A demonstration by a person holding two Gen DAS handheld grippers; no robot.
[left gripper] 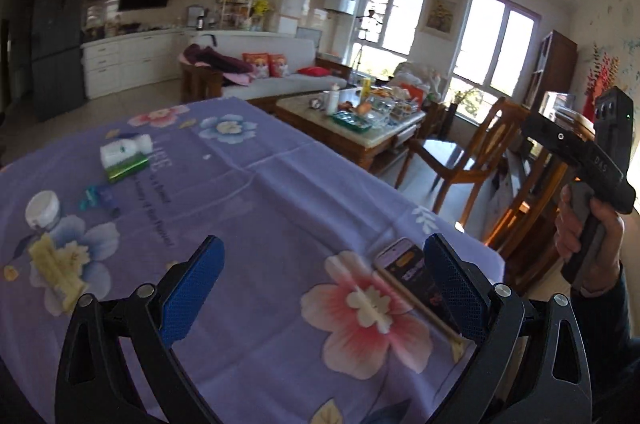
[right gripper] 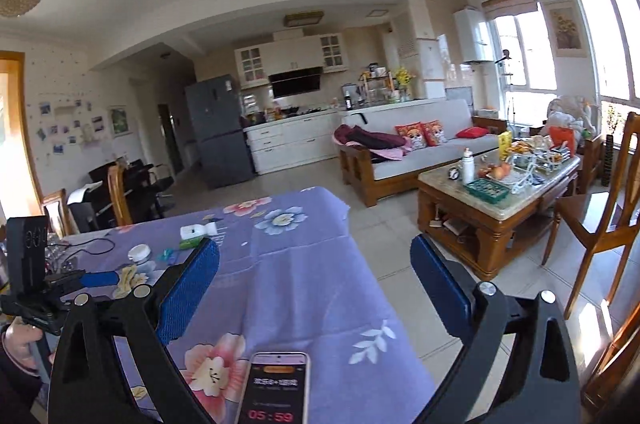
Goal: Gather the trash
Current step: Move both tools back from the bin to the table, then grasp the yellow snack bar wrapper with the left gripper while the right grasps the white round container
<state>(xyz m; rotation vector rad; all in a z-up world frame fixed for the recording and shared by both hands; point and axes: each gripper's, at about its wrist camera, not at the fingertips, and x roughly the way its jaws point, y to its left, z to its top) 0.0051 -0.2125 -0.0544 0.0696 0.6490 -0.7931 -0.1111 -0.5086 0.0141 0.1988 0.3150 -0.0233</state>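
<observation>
Over the purple floral tablecloth (left gripper: 280, 191), I hold my left gripper (left gripper: 320, 288) and right gripper (right gripper: 316, 288) wide and empty, well short of the trash (left gripper: 124, 159) at the far-left side, so a careless reach could sweep the phone (right gripper: 276, 388) off the near edge.

Phone (right gripper: 276, 390): lower part cut off by the frame edge in the right wrist view; its right edge hidden behind a blue pad (left gripper: 456, 288) in the left wrist view. Small teal item (left gripper: 94, 197): too blurred to identify. Tablecloth lettering (left gripper: 160, 191): illegible.
</observation>
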